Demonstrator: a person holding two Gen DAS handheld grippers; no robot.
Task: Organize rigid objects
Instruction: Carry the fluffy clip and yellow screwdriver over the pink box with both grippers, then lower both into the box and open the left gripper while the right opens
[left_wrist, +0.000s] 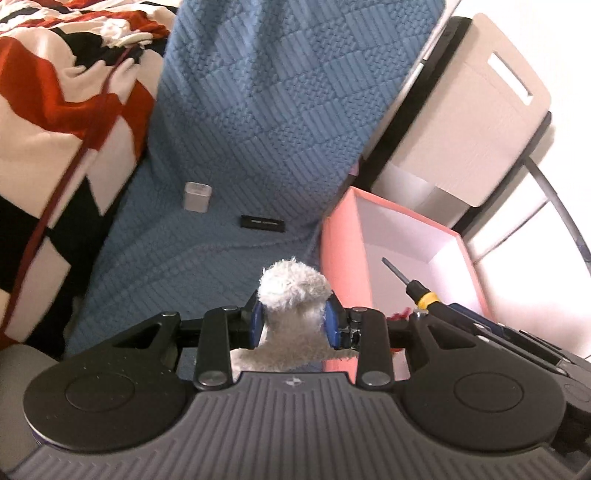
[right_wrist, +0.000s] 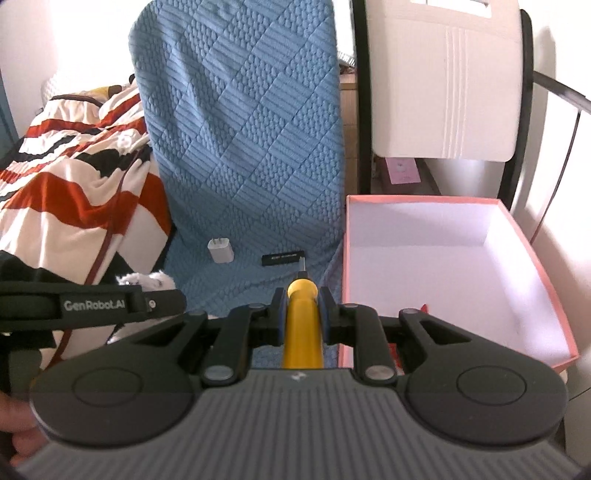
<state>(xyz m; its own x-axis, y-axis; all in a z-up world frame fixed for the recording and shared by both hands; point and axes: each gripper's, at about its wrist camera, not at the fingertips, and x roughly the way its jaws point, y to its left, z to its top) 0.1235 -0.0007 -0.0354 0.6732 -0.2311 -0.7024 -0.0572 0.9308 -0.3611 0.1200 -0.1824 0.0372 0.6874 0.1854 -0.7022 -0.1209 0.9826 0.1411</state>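
My left gripper is shut on a fluffy white plush toy, held above the blue quilted chair seat. My right gripper is shut on a yellow-handled screwdriver, tip pointing forward; the screwdriver also shows in the left wrist view over the box. A white charger plug and a black flat stick lie on the seat, also in the left wrist view as the plug and the stick. An open pink box with a white inside stands to the right.
A red, white and black striped blanket lies left of the chair. A white chair back with a black frame stands behind the box. The left gripper body crosses the right wrist view at the left.
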